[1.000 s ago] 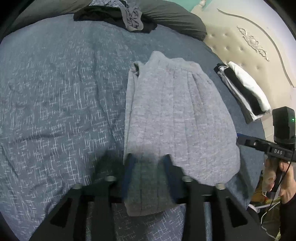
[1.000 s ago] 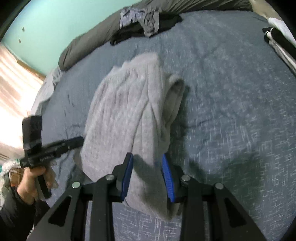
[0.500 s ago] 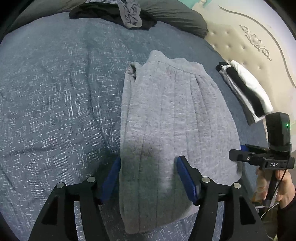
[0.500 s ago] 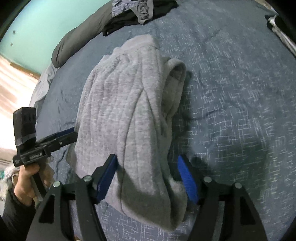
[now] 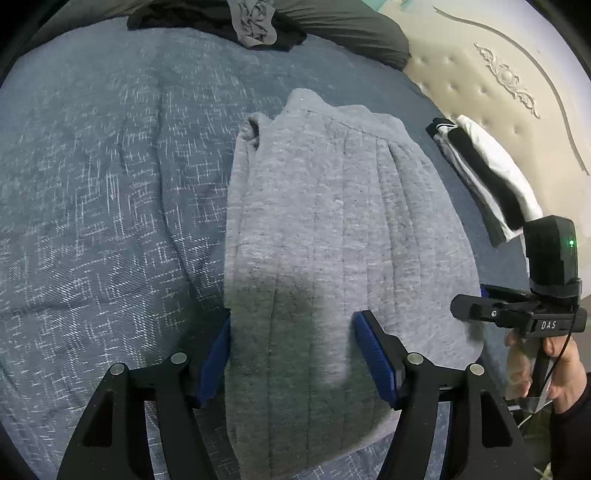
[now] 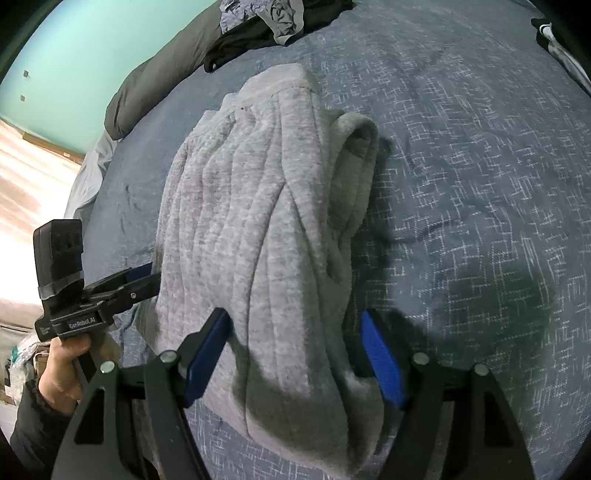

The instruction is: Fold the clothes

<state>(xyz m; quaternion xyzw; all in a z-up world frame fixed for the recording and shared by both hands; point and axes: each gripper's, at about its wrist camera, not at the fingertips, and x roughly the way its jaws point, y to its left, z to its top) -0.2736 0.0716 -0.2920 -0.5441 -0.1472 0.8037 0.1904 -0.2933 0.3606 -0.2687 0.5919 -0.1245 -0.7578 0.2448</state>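
A grey ribbed garment lies folded lengthwise on the blue bedspread, its rolled edge facing the right wrist camera's right side. My left gripper stands open just above the garment's near end, and the cloth lies loose between its blue pads. At the opposite near corner my right gripper is open too, straddling the thick folded edge without pinching it. Each gripper shows in the other's view: the right gripper and the left gripper, both at the garment's sides, held by a hand.
A folded black-and-white stack lies by the padded cream headboard. A heap of dark and grey clothes sits on a dark pillow at the far side. The bed's edge and wooden floor are at left.
Both grippers were closed on the garment's near edge a second ago and have let it go, their jaws now wide. The garment has settled flat on the bed as both hands sank a little.
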